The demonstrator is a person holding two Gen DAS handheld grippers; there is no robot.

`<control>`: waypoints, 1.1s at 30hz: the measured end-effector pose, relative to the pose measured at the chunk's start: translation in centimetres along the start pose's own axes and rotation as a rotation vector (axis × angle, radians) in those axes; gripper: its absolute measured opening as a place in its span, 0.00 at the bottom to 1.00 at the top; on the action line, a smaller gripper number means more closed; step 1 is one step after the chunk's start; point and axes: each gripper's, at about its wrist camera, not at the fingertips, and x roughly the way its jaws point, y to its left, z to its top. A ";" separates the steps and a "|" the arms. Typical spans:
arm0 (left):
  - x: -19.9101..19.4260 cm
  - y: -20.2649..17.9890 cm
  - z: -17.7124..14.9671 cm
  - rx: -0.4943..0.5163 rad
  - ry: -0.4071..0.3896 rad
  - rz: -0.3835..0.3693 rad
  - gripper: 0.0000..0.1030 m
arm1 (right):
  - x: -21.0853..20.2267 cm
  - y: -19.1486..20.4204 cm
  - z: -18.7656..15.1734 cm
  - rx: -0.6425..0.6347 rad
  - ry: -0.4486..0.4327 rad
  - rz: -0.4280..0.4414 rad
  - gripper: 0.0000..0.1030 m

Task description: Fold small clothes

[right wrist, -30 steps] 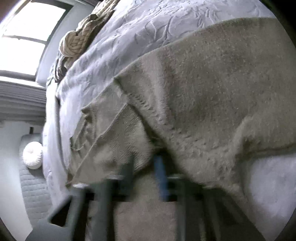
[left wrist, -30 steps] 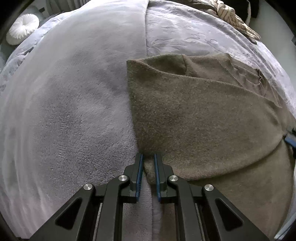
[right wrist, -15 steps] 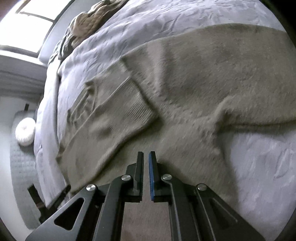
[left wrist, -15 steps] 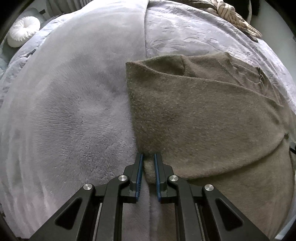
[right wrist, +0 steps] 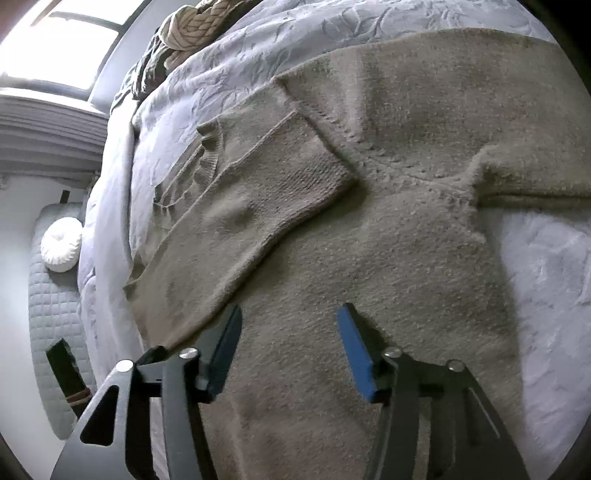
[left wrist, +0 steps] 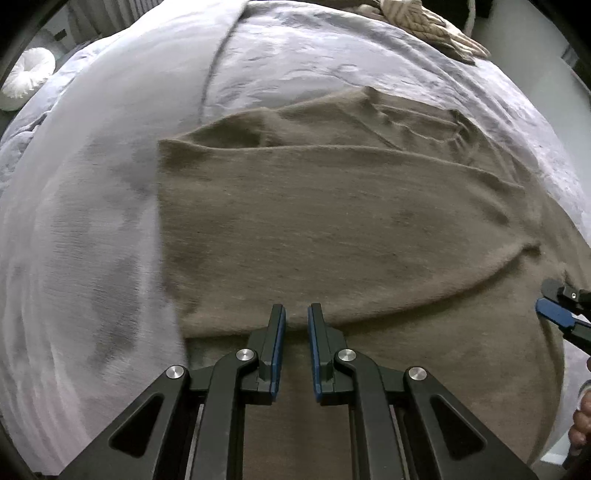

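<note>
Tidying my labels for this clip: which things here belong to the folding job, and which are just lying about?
Job:
sweater
left tongs, opening, nothing between
right tongs, opening, nothing between
bed cover

Lying about:
knit throw
round cushion

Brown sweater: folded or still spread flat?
Partly folded. One side of the brown sweater is doubled over its body, and a sleeve lies across it; the other sleeve stretches out on the bedspread.

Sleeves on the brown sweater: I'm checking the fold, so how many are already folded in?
1. The left sleeve lies folded across the sweater; the other sleeve still stretches out onto the bedspread.
</note>
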 end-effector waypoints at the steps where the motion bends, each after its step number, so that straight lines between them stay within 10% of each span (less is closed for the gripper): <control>1: 0.2 -0.4 0.1 0.005 0.011 0.007 0.78 | 0.0 0.0 0.0 0.001 0.000 0.002 0.59; 2: 0.3 -0.7 0.2 0.002 0.020 0.036 1.00 | -0.1 -0.1 0.1 0.003 -0.001 0.004 0.59; 18: 1.8 -7.5 2.4 0.057 0.046 0.095 0.99 | -3.6 -4.3 1.2 0.092 -0.066 0.065 0.75; 33: 2.7 -21.3 3.3 0.201 0.080 -0.033 0.99 | -12.7 -16.5 3.3 0.388 -0.307 0.034 0.75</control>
